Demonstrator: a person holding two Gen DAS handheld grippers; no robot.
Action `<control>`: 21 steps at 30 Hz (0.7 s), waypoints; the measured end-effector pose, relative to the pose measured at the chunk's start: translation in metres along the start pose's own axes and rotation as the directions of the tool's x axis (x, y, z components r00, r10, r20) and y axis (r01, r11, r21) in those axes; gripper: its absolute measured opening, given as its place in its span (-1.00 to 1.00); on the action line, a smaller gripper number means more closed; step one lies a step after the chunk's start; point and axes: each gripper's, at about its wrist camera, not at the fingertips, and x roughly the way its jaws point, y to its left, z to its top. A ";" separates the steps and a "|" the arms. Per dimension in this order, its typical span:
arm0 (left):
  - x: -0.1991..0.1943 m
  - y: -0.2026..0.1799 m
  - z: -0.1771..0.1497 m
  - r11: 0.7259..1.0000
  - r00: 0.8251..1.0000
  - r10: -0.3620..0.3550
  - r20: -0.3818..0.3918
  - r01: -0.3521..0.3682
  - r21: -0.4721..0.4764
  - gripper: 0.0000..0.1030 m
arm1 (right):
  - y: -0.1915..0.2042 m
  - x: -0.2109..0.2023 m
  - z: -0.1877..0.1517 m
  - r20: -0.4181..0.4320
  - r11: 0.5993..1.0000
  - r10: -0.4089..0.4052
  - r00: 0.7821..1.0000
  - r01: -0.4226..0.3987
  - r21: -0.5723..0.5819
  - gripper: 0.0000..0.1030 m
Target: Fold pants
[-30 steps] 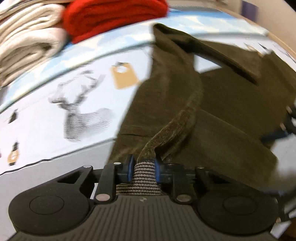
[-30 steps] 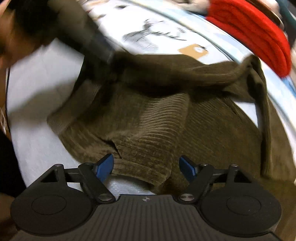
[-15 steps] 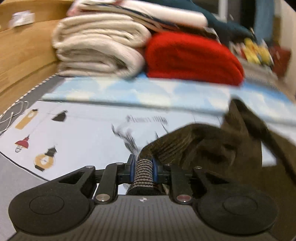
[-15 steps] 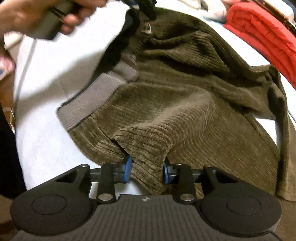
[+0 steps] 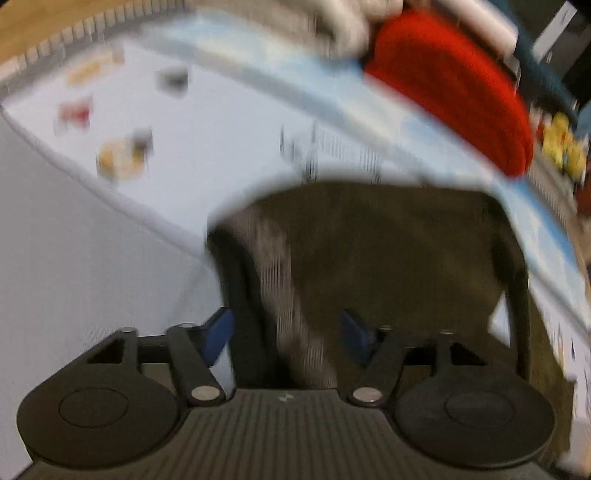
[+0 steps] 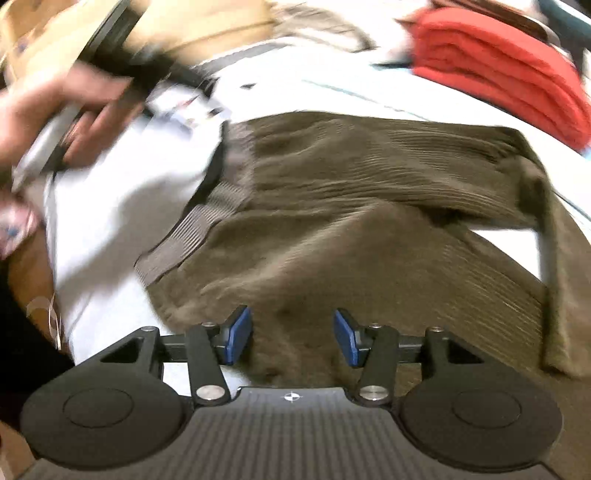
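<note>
Pants (image 6: 369,221), olive-brown corduroy with a grey ribbed waistband (image 6: 192,232), lie in a rough fold on a pale printed bedsheet (image 5: 92,258); one layer is laid across the other and a narrow strip trails off at the right of the right wrist view. The step in hand looks like the letting-go after a fold. The left gripper (image 5: 286,338) has just been opening: its blue pads stand apart, with the waistband edge loose between them and not pinched. The right gripper (image 6: 293,341) has also just been opening, and corduroy sits between its parted pads without being squeezed, so both are released. The person's left hand (image 6: 62,122), blurred, shows at the upper left of the right wrist view.

The next move likely calls for smoothing the bulging top layer, tucking in the stray strip, then taking a fresh hold on one end for another fold.

No containers are visible. Beyond the pants lies a folded red blanket (image 6: 498,70), with cream bedding (image 5: 343,33) stacked beside it.
</note>
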 end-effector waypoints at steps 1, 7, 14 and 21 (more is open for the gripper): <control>0.006 0.003 -0.011 1.000 0.998 0.000 -0.067 0.000 -0.001 0.45 | -0.011 -0.009 0.000 0.015 0.999 -0.015 1.000 0.014 0.049 0.01; 0.026 0.015 -0.051 0.998 0.968 -0.063 -0.244 0.057 -0.032 0.46 | -0.083 -0.065 -0.016 0.046 0.931 -0.182 0.982 0.157 0.330 0.01; 0.032 -0.011 -0.092 0.982 0.968 0.074 -0.240 -0.029 0.185 0.34 | -0.167 -0.139 -0.055 0.084 0.804 -0.408 0.909 0.315 0.505 0.01; 0.013 -0.038 -0.138 0.766 0.944 0.318 -0.094 -0.197 0.611 -0.11 | -0.251 -0.205 -0.120 0.005 0.661 -0.548 0.836 0.430 0.615 0.01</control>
